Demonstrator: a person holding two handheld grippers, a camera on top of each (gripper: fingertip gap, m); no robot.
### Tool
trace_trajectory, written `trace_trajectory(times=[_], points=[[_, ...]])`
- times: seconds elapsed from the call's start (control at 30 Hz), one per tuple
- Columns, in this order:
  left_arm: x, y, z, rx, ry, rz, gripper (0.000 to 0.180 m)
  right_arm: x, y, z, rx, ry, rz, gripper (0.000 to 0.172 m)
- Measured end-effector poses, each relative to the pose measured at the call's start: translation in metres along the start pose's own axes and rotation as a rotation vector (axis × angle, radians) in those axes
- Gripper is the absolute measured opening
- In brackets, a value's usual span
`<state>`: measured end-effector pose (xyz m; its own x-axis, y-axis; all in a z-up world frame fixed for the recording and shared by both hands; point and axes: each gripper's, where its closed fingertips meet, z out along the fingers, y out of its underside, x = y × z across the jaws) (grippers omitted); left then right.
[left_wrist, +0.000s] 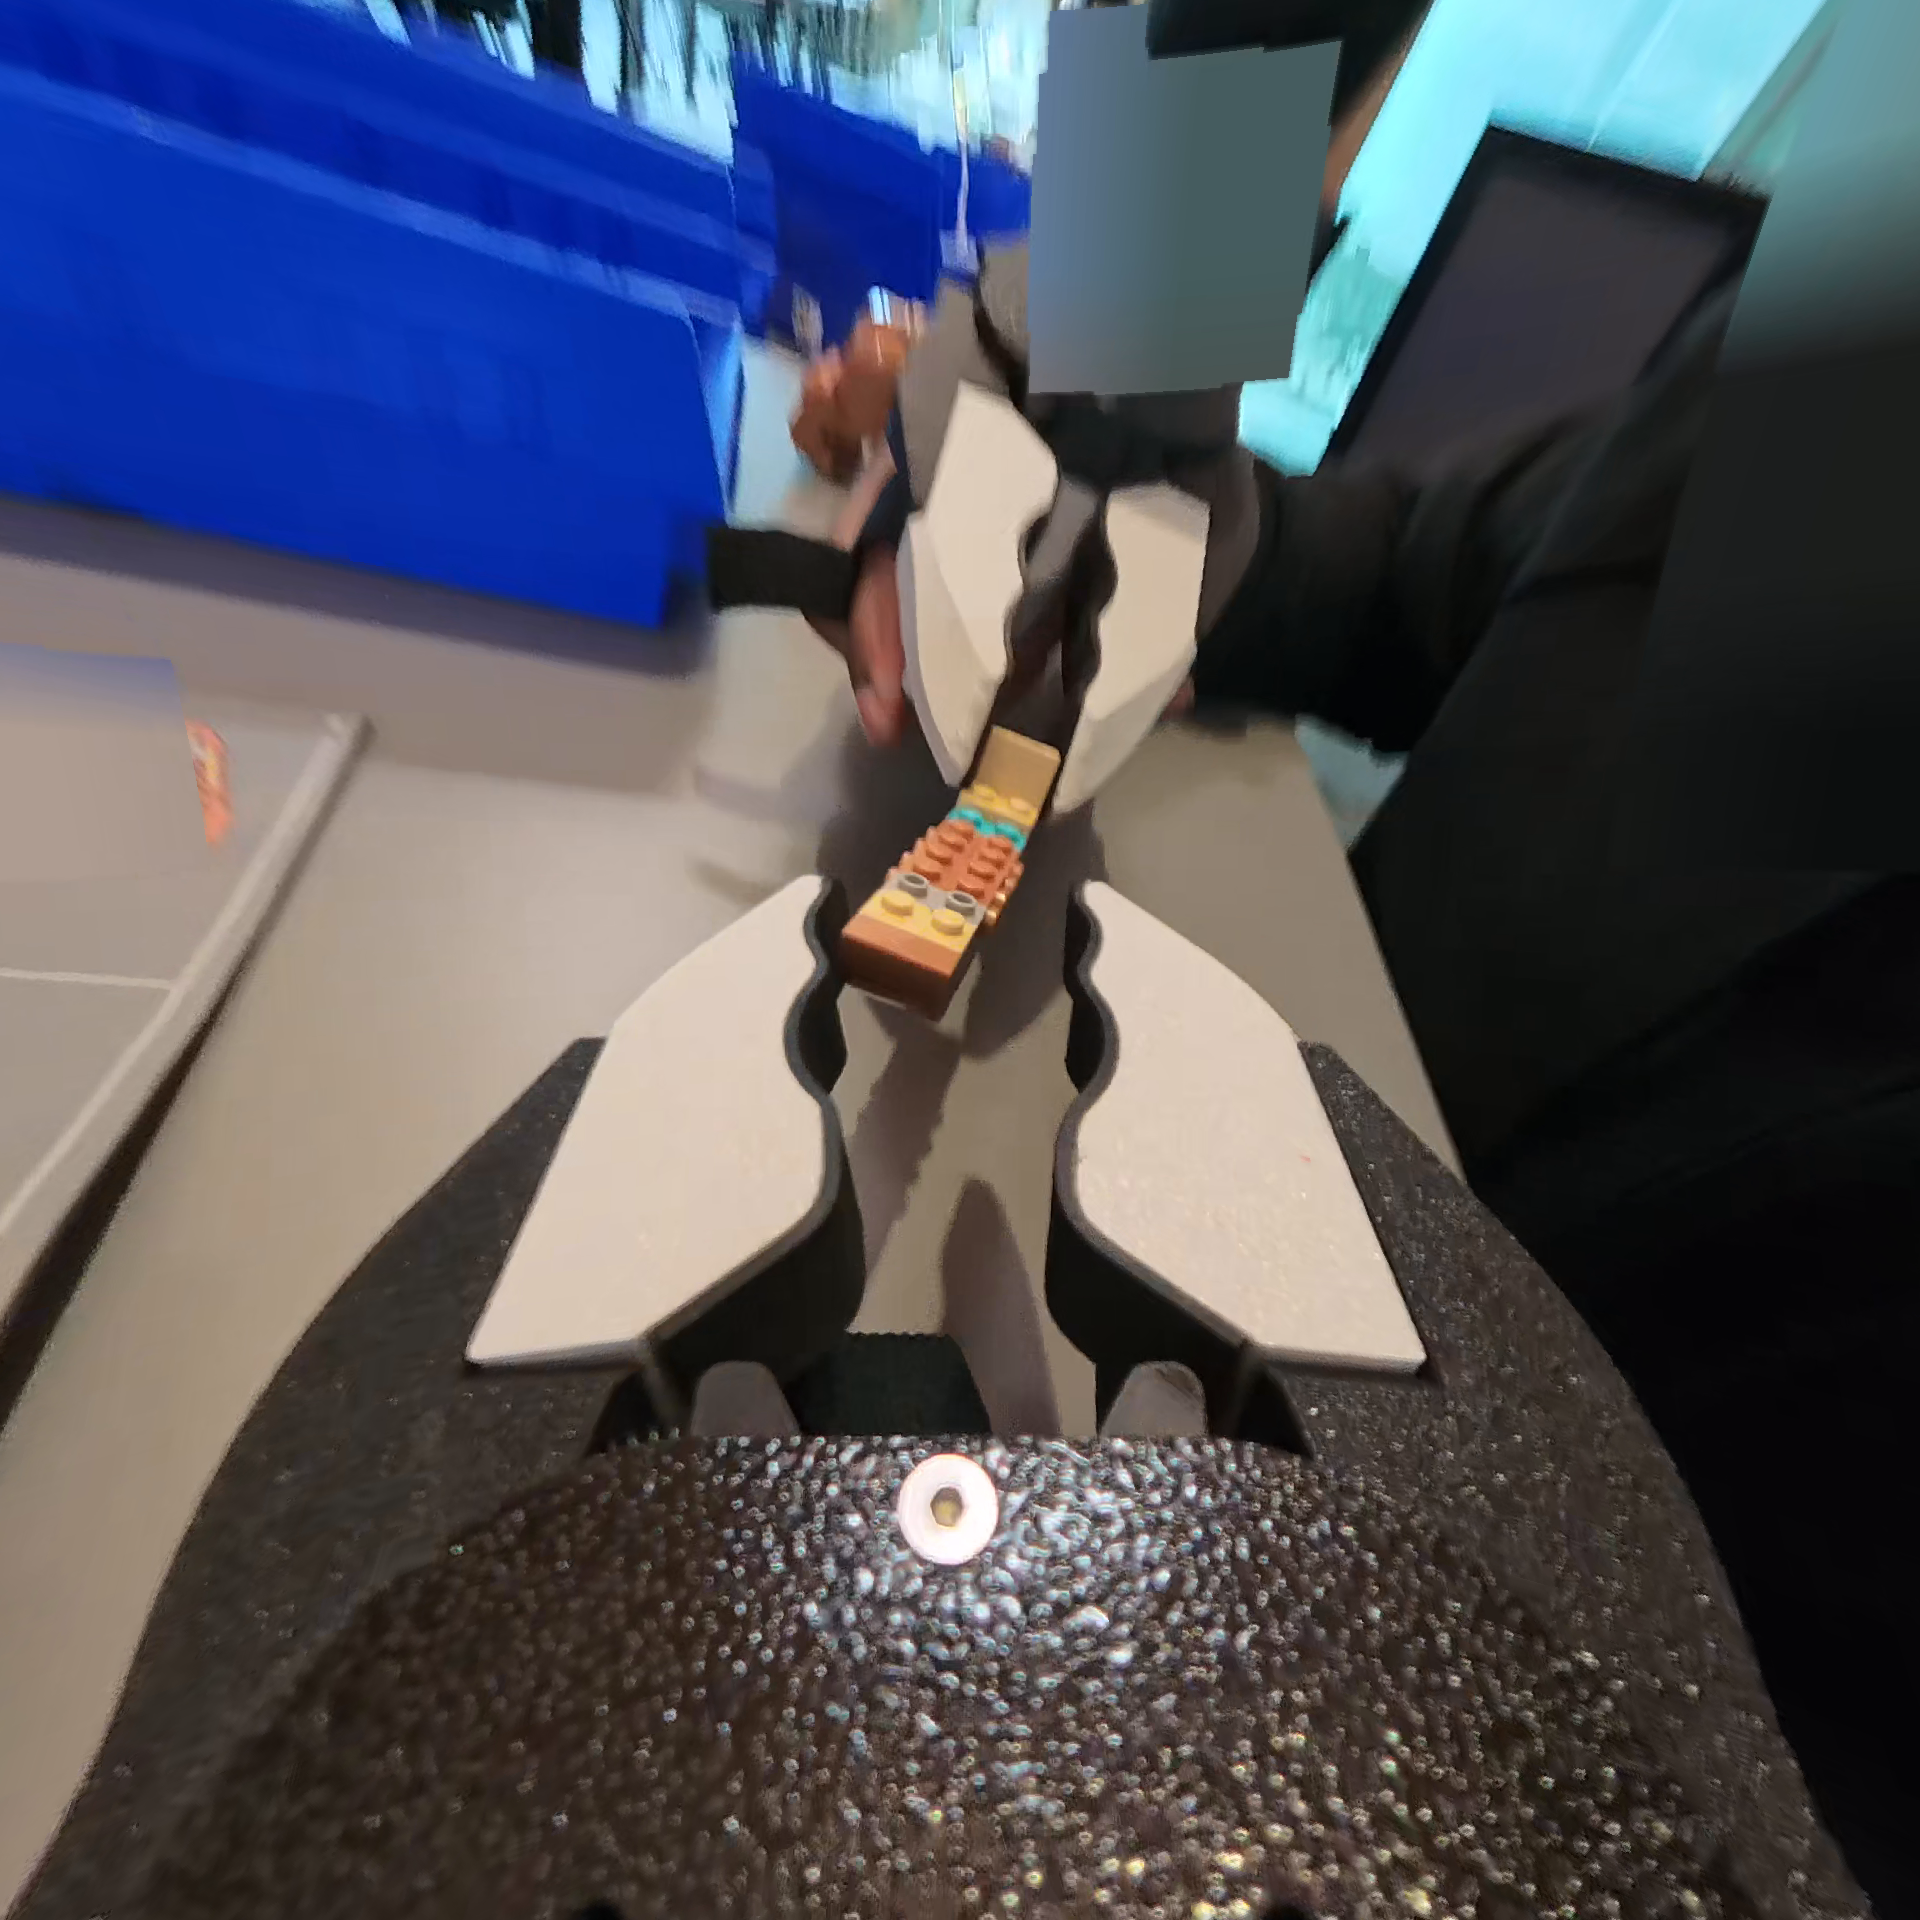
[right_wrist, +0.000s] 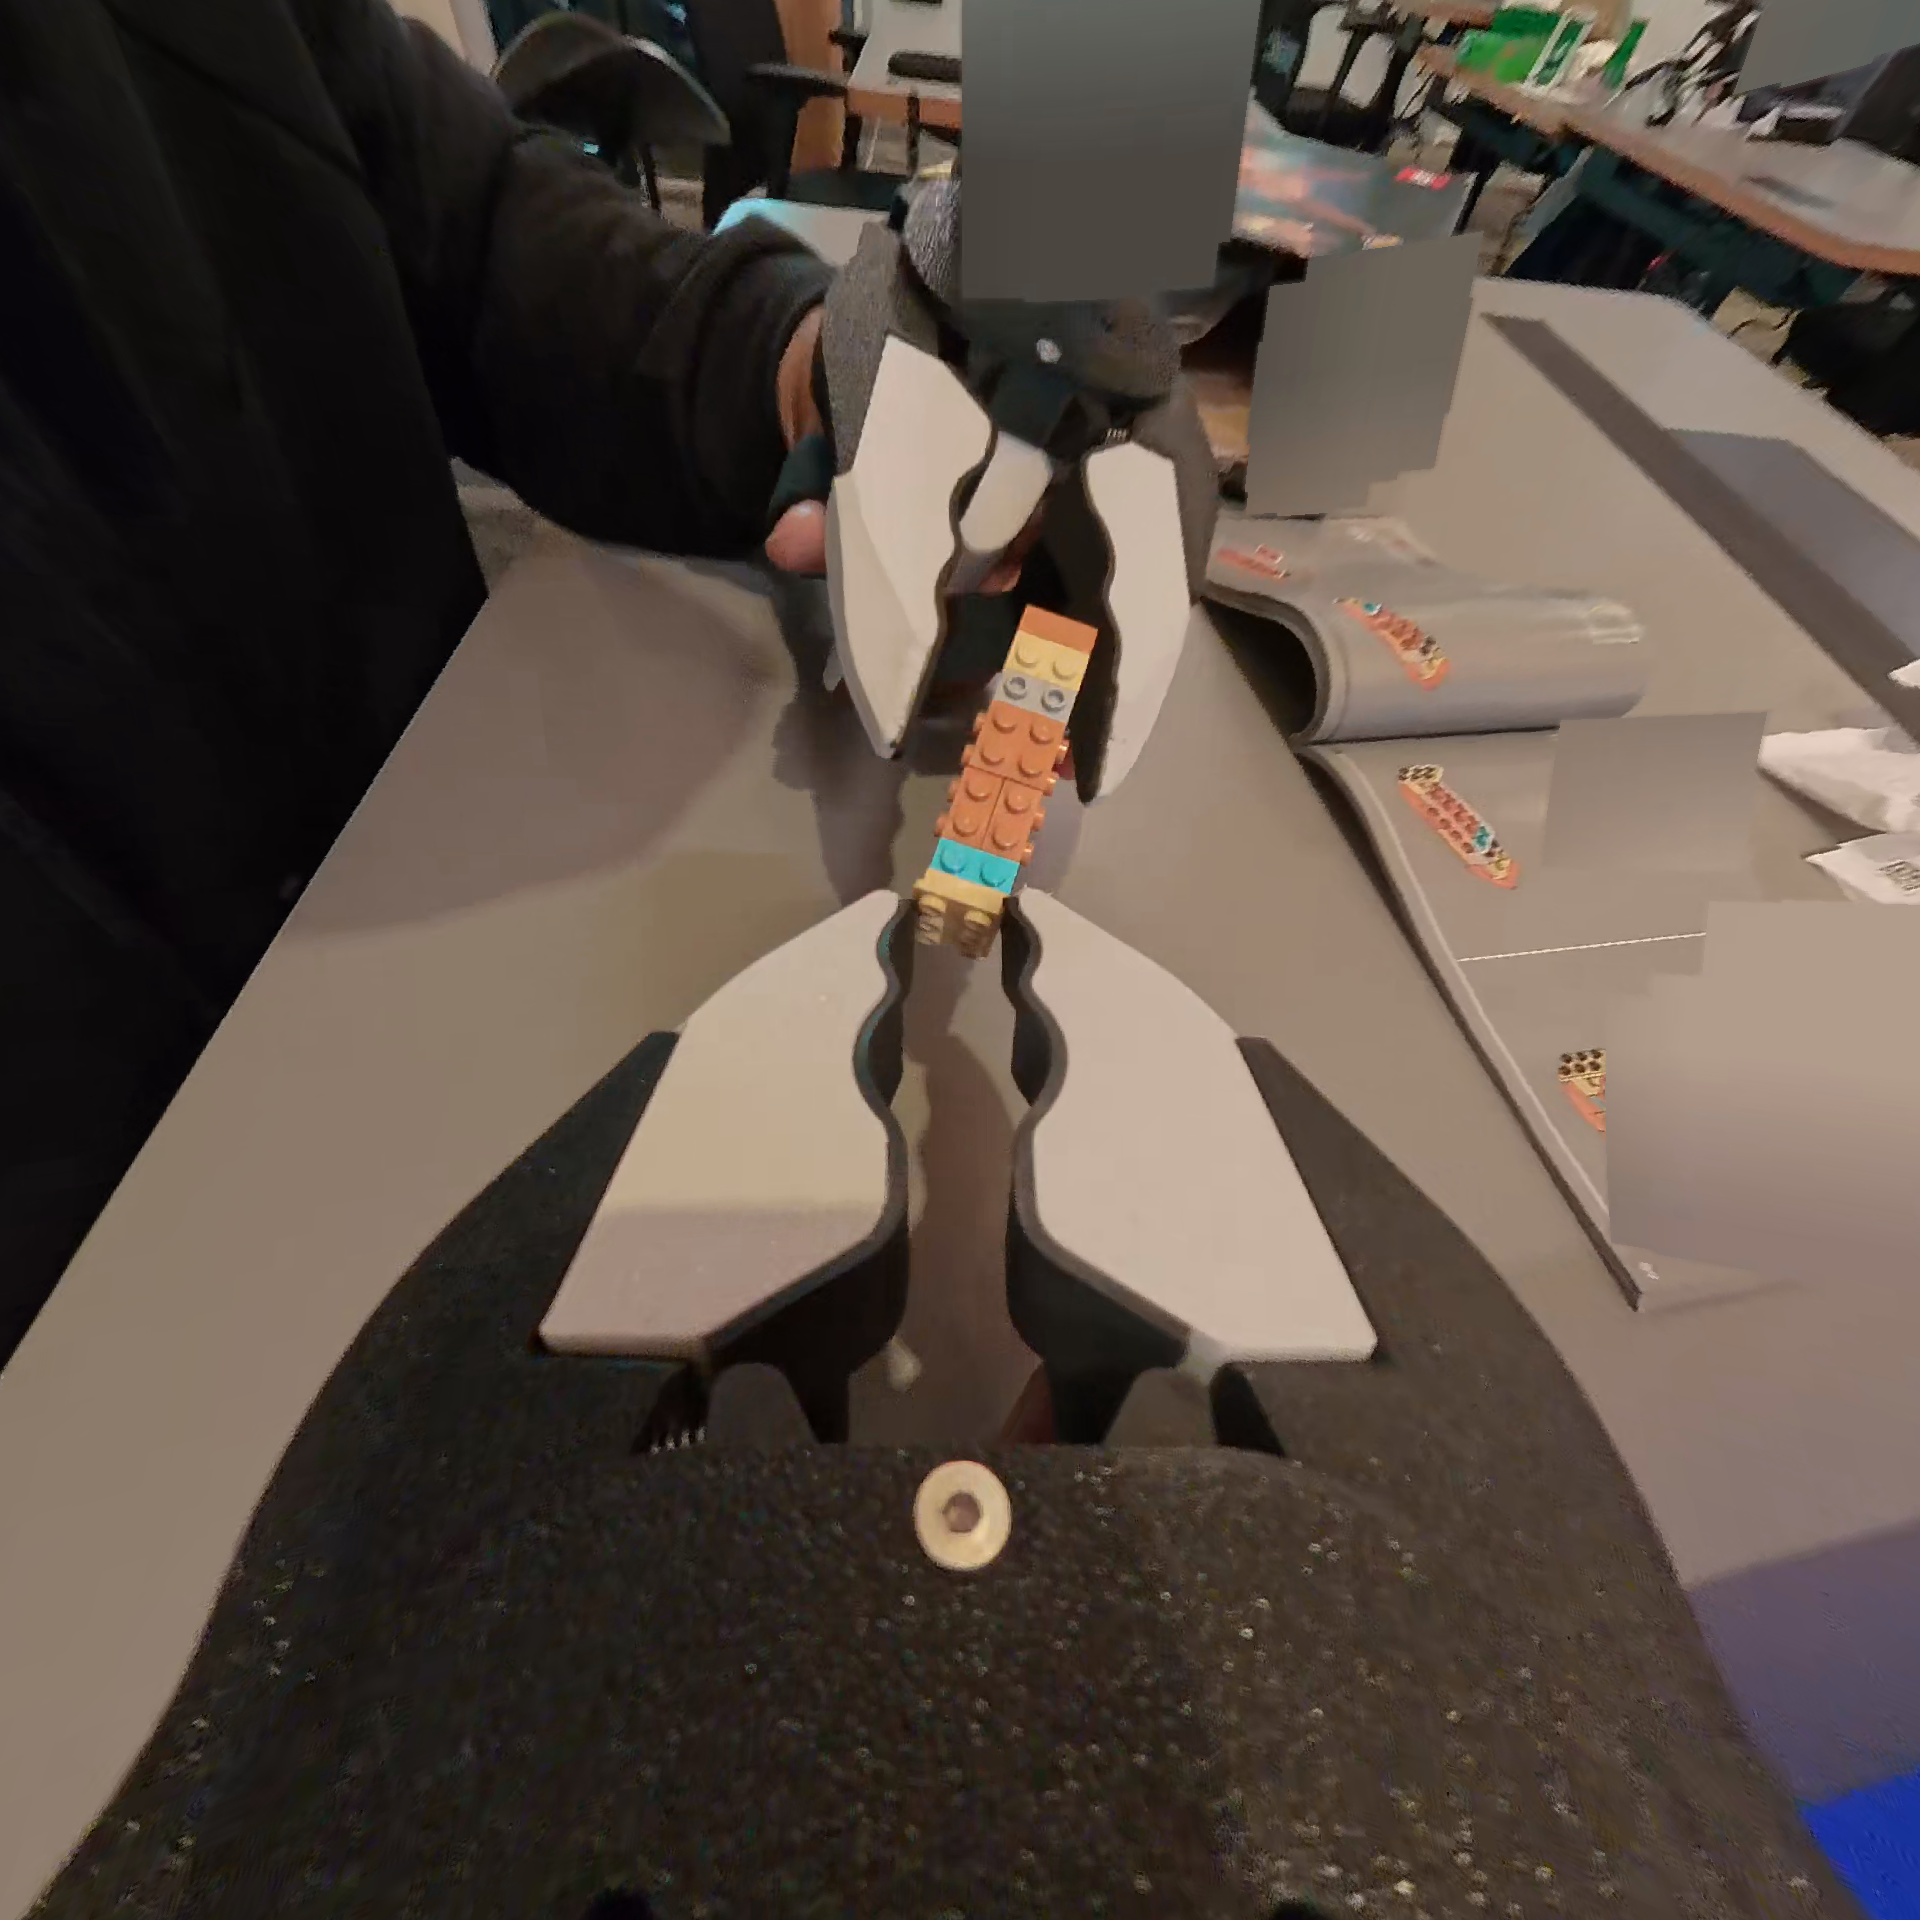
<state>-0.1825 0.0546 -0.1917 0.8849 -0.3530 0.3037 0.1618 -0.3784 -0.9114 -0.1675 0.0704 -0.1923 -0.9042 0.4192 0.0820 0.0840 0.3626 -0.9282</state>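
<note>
A long brick assembly (right_wrist: 1003, 790) of orange, teal, tan, grey and brown bricks hangs in the air over the grey table (right_wrist: 623, 831). My right gripper (right_wrist: 958, 914) is shut on its tan end, with both pads against the sides. It shows the same grip in the left wrist view (left_wrist: 1013, 790). My left gripper (left_wrist: 953, 899) is open around the brown end of the assembly (left_wrist: 935, 904). That end lies close to one fingertip (left_wrist: 816, 914), with a clear gap to the other. In the right wrist view the left gripper (right_wrist: 987, 764) is also open.
An open instruction booklet (right_wrist: 1455, 665) with pictures of brick models lies on the table to the right, with white paper (right_wrist: 1839, 758) beyond it. Blue bins (left_wrist: 312, 364) and a dark screen (left_wrist: 1558, 312) stand behind. A person's black sleeve (right_wrist: 312, 364) is at the left. Only a small space, under 4 cm, lies between the two pairs of fingers.
</note>
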Motion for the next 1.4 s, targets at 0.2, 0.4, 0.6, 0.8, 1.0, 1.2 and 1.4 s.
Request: trace_trajectory(times=[0.2, 0.4, 0.6, 0.8, 1.0, 1.2, 1.4], points=[[0.001, 0.021, 0.001, -0.123, 0.026, -0.001, 0.04, -0.017, 0.025, 0.005, -0.13, -0.121, 0.005, 0.015], [0.002, 0.019, 0.0, -0.112, 0.053, -0.001, 0.039, -0.03, 0.04, 0.007, -0.215, -0.194, -0.03, 0.004], [0.003, 0.021, 0.001, -0.123, 0.057, -0.004, 0.038, -0.024, 0.039, 0.007, -0.214, -0.157, -0.039, 0.005], [0.002, 0.022, 0.0, -0.124, 0.058, -0.013, 0.038, -0.014, 0.043, 0.004, -0.26, -0.091, -0.067, 0.015], [0.002, 0.026, 0.002, -0.148, 0.052, -0.017, 0.038, 0.002, 0.044, 0.0, -0.267, -0.016, -0.038, 0.02], [0.001, 0.028, 0.004, -0.165, 0.039, -0.005, 0.038, 0.023, 0.056, -0.003, -0.324, 0.096, -0.003, 0.021], [-0.002, 0.027, 0.003, -0.153, 0.026, -0.028, 0.037, 0.036, 0.065, -0.011, -0.374, 0.156, 0.076, 0.024]])
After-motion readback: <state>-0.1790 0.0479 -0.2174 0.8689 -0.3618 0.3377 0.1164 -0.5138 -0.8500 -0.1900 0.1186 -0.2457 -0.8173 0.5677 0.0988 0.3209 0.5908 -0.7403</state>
